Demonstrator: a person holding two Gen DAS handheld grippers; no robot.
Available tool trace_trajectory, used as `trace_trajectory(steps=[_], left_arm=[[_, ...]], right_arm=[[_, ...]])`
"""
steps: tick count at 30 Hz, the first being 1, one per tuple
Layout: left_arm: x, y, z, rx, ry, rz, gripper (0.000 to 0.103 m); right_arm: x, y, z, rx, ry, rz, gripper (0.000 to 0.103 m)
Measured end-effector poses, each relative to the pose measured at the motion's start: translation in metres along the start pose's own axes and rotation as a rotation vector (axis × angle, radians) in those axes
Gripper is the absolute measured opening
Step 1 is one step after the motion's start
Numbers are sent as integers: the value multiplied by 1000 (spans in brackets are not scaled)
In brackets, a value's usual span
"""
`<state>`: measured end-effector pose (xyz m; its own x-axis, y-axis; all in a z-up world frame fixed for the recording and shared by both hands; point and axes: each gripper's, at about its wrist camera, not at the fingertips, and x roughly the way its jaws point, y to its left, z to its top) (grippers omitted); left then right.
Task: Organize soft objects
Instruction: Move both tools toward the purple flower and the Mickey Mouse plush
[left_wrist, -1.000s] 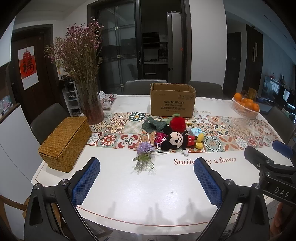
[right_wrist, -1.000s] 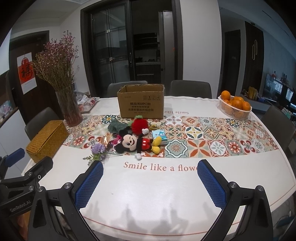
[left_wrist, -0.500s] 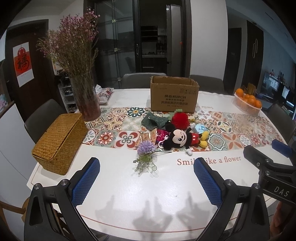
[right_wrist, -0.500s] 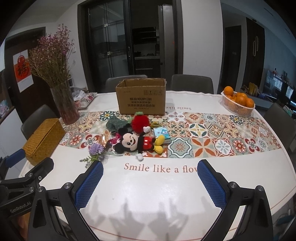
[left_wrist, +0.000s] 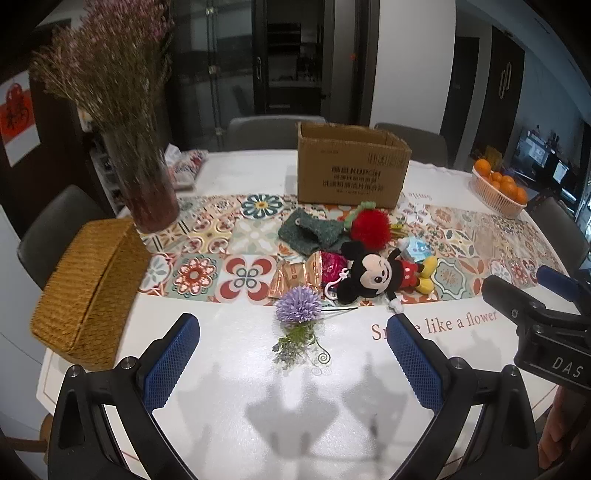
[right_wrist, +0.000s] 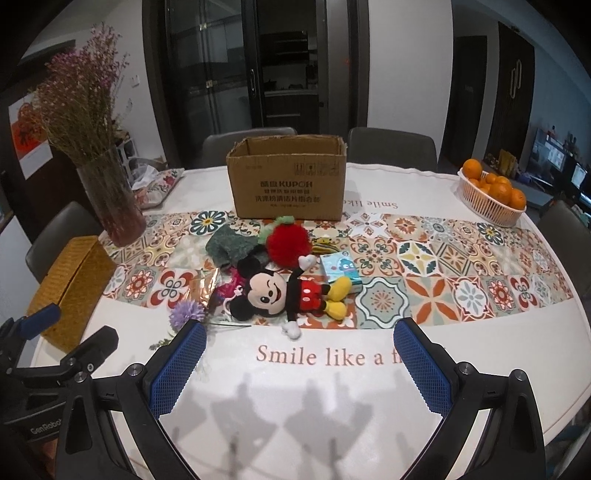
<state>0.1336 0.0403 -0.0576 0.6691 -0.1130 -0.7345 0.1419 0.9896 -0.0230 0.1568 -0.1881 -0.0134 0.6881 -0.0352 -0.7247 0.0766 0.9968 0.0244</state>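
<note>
You have brought both grippers closer to the pile over the last second; left gripper (left_wrist: 291, 354) and right gripper (right_wrist: 301, 362) both gape empty. The plush mouse (right_wrist: 284, 291) lies before the cardboard box (right_wrist: 288, 184), probably your first pick.

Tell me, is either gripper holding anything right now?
Nothing is held. The left gripper and right gripper are both open above the table, short of the toys.

Box (right_wrist: 287, 184) interior hidden by front wall; dried flowers (left_wrist: 107, 70) blurred — purple flower (right_wrist: 186, 313) partly behind right tongs' finger (right_wrist: 177, 373).
</note>
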Motion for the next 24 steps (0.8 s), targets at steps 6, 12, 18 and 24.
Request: trace_trajectory(steps=[6,12,18,24], left_arm=[[27,8,4,-23,65,-29,103],[49,7,2,-72,111,-13,103],[64,-2,-1,-106,118,34,103],[84,-7,-2,-124,91,84,103]], right_arm=[[27,7,8,-30,53,-4,103],[57,11,19,-111,92,55,103],[94,16,33,-285,161,157,103],[139,24,41,-414,268,211,102]])
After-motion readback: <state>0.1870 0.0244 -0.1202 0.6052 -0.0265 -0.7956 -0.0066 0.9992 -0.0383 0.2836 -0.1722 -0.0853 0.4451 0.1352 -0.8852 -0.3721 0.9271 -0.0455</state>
